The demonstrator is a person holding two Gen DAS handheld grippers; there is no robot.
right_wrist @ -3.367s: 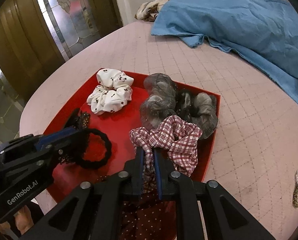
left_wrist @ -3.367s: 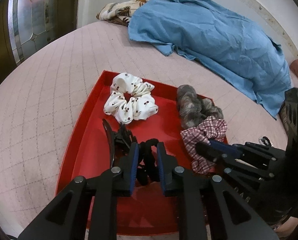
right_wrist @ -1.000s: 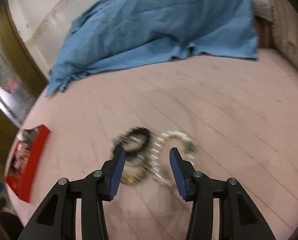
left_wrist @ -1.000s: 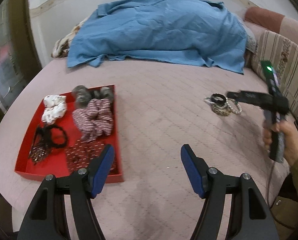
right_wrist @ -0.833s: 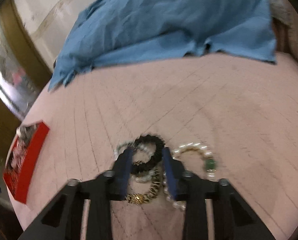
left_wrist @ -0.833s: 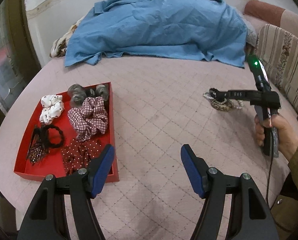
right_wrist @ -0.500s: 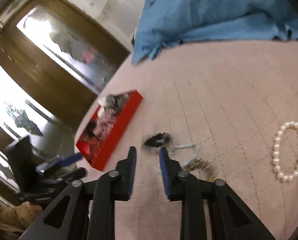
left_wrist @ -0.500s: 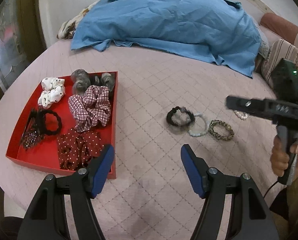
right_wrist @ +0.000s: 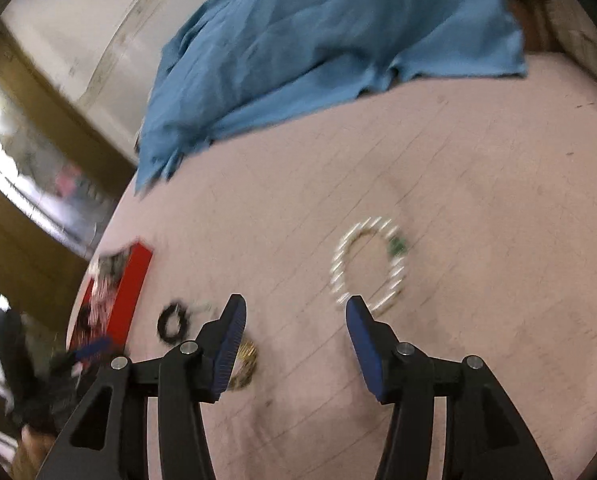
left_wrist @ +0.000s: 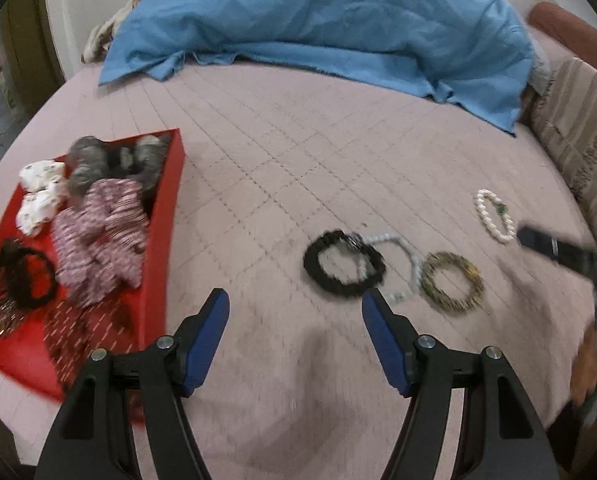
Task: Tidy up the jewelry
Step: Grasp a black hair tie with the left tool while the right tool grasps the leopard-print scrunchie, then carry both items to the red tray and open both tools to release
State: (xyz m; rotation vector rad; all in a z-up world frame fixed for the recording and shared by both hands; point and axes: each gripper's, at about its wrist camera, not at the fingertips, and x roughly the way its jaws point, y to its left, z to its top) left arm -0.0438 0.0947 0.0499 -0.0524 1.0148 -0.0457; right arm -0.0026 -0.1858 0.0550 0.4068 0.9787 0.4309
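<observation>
Several bracelets lie on the pink quilted bed. In the left wrist view a black bracelet [left_wrist: 343, 262], a pale bead bracelet [left_wrist: 398, 264] and a gold bracelet [left_wrist: 451, 282] lie in a row, with a pearl bracelet [left_wrist: 493, 214] farther right. My left gripper [left_wrist: 294, 316] is open and empty, just short of the black bracelet. My right gripper [right_wrist: 292, 320] is open and empty, with the pearl bracelet [right_wrist: 368, 266] just beyond its right finger. The gold bracelet [right_wrist: 243, 366] lies behind its left finger and the black one [right_wrist: 173, 322] farther left.
A red tray [left_wrist: 166, 216] at the left holds several scrunchies and a black hair tie; it shows small in the right wrist view [right_wrist: 132, 280]. A blue cloth [left_wrist: 322, 20] covers the far side of the bed. A striped cushion [left_wrist: 578, 132] stands at the right.
My left gripper has moved closer to the row of bracelets. My right gripper has opened wide and swung toward the pearl bracelet.
</observation>
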